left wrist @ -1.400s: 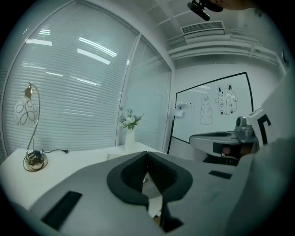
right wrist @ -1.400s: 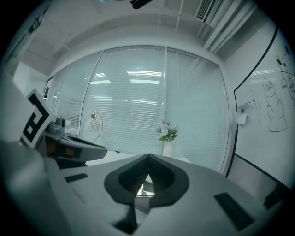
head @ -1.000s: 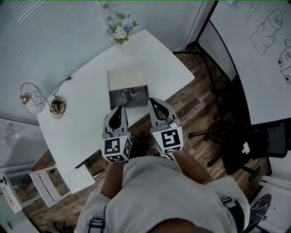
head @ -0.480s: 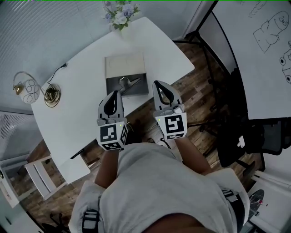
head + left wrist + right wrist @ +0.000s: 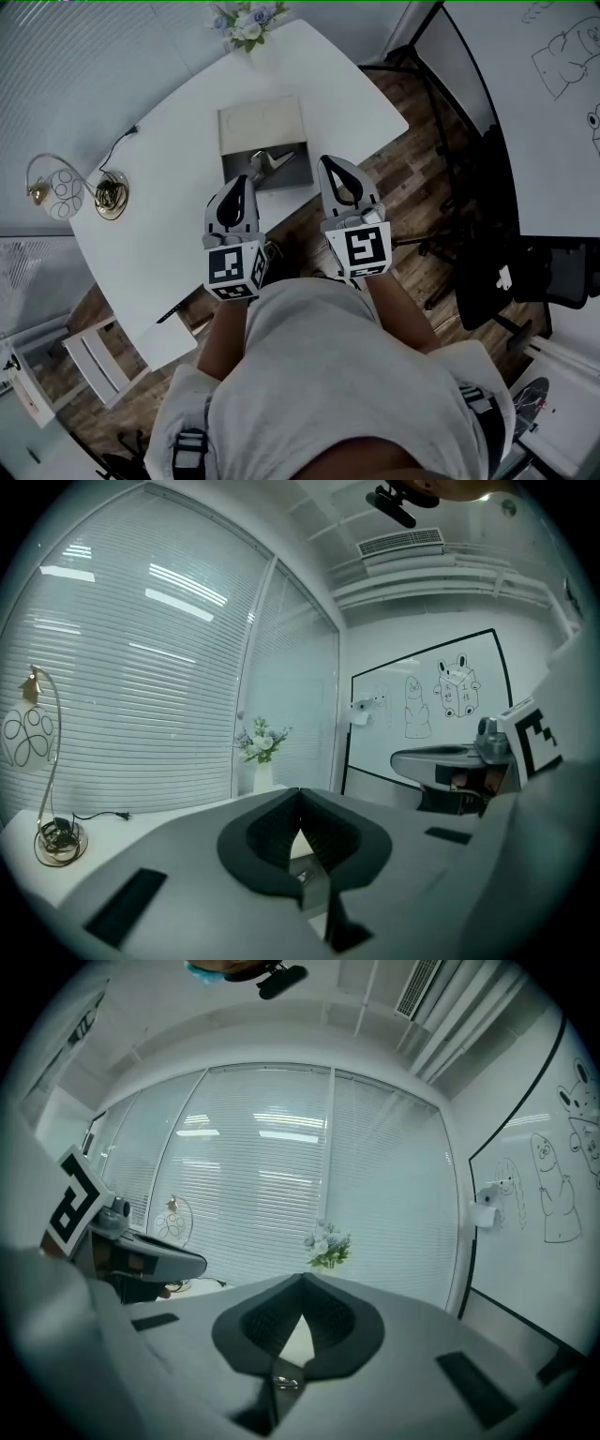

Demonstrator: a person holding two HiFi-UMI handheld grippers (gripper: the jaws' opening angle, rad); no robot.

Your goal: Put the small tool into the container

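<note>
The grey left gripper (image 5: pixel 234 187) and right gripper (image 5: pixel 333 170) hover at six o'clock of an open grey box (image 5: pixel 287 176) (silvery tool (image 5: pixel 265 161) inside).

Table (image 5: pixel 169 225): white top, smooth, matt; floor (image 5: pixel 412 216): wood planks, mixed-brown grain; container (image 5: pixel 261 127): one half pale and matt, other half dull grey; small tool (image 5: pixel 267 161): silvery metal, slight glint; left gripper (image 5: pixel 236 183) and right gripper (image 5: pixel 330 167): grey matt plastic shells; pads (image 5: pixel 267 836): black, finely ribbed, rubbery look; lamp base (image 5: pixel 112 197): glossy brass-coloured metal; shirt (image 5: pixel 319 375): plain grey cloth.
</note>
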